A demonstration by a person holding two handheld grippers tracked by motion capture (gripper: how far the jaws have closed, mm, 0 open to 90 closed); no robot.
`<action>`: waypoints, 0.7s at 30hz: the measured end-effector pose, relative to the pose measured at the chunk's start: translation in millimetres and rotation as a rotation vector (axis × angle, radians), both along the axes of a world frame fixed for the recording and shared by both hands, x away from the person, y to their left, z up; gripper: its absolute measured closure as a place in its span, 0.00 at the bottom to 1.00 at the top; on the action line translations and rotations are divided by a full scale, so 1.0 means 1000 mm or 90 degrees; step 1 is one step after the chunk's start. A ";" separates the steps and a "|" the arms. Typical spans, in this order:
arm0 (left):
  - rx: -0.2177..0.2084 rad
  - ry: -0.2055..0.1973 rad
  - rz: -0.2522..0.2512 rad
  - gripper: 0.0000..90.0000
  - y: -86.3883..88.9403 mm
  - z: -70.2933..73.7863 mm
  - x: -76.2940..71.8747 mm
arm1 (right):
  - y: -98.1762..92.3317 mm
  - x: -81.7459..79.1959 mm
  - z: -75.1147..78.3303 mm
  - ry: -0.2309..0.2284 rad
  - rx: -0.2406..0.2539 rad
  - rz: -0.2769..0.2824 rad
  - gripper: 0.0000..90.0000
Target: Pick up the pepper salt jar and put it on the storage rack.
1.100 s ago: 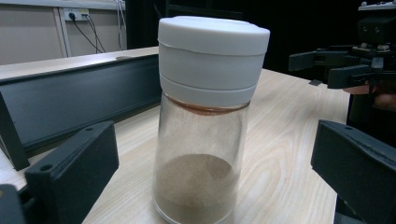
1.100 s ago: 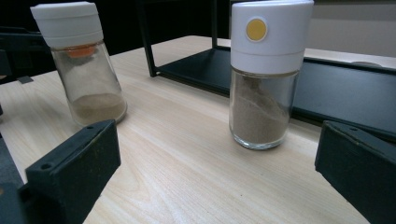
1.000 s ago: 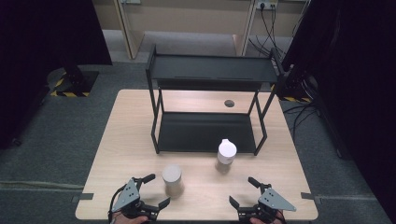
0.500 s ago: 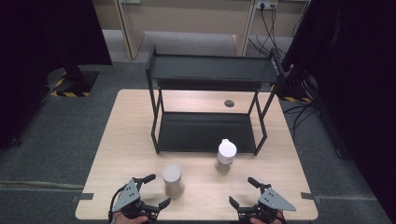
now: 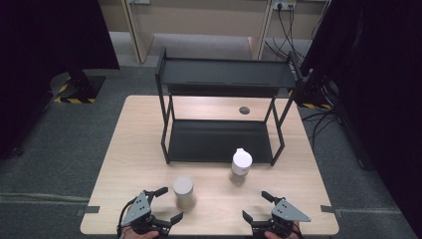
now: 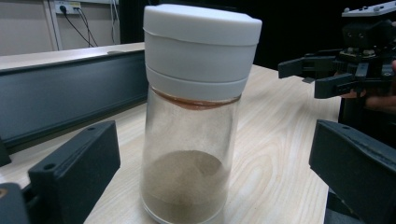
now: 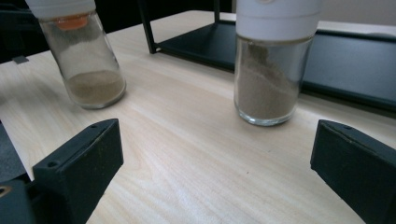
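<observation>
Two glass spice jars with white caps stand on the wooden table (image 5: 139, 149). The nearly empty jar (image 5: 183, 191) (image 6: 191, 116) (image 7: 86, 60) stands just ahead of my left gripper (image 5: 171, 203) (image 6: 215, 172), whose open jaws flank it without touching. The fuller jar (image 5: 241, 163) (image 7: 271, 70) stands farther back, in front of the rack. My right gripper (image 5: 254, 204) (image 7: 215, 172) rests near the front edge, apart from both jars. Its jaws have just been closing a little but still stand wide, with nothing between them. It also shows in the left gripper view (image 6: 322, 77).
A black two-tier metal rack (image 5: 224, 74) stands at the back half of the table, its lower shelf (image 5: 219, 142) bare. A small round hole (image 5: 244, 110) sits in the tabletop behind it. Grey floor surrounds the table.
</observation>
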State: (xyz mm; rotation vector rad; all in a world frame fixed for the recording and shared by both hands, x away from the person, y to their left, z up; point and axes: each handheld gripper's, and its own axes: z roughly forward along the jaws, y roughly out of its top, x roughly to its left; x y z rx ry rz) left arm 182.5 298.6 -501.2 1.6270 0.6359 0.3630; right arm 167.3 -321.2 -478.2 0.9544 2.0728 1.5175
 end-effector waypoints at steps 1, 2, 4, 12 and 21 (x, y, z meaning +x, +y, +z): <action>0.001 0.002 -0.002 0.02 0.000 0.000 0.001 | 0.000 0.000 0.000 0.000 0.000 0.000 0.03; 0.003 0.004 -0.002 0.02 0.000 0.001 0.001 | 0.001 0.001 0.001 0.000 -0.007 0.006 0.03; 0.007 0.008 -0.001 0.02 0.000 0.001 0.001 | 0.001 0.001 0.001 0.000 -0.008 0.011 0.03; 0.005 0.004 0.000 0.02 0.000 0.001 0.001 | 0.000 0.000 0.001 -0.006 -0.004 0.008 0.03; 0.009 -0.002 0.003 0.02 -0.001 0.002 0.000 | 0.000 -0.001 0.000 -0.011 0.000 0.007 0.03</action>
